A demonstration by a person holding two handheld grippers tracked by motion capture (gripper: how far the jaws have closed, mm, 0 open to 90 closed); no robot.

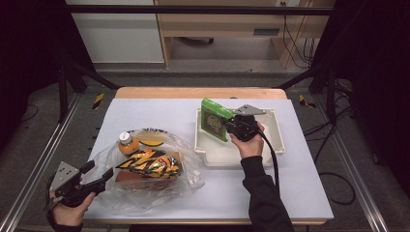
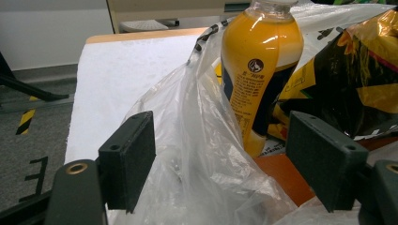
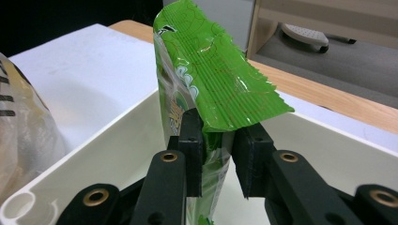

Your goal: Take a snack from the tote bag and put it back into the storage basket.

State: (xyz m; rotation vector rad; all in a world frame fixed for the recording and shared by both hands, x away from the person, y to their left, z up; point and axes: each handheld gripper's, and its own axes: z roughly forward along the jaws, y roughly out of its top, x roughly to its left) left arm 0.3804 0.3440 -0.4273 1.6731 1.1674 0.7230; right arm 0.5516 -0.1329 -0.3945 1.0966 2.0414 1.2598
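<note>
My right gripper [image 1: 229,123] is shut on a green snack packet [image 1: 214,119], holding it upright over the left part of the white tray [image 1: 273,126]. In the right gripper view the packet [image 3: 211,84] is pinched between the two pads [image 3: 191,150] near its crimped top edge. My left gripper [image 1: 100,175] stands open at the table's front left, at the edge of a clear plastic bag [image 1: 191,170]. In the left gripper view the bag's film [image 2: 197,154] bunches between the open jaws. Inside the bag are an orange juice bottle [image 2: 260,65] and a black-and-yellow snack bag [image 1: 150,163].
A white sheet [image 1: 169,113] covers the table, whose wooden rim [image 1: 198,93] shows at the far side. A brown item [image 1: 126,178] lies under the snack bag inside the plastic bag. Metal frame rails [image 1: 43,159] run along both sides.
</note>
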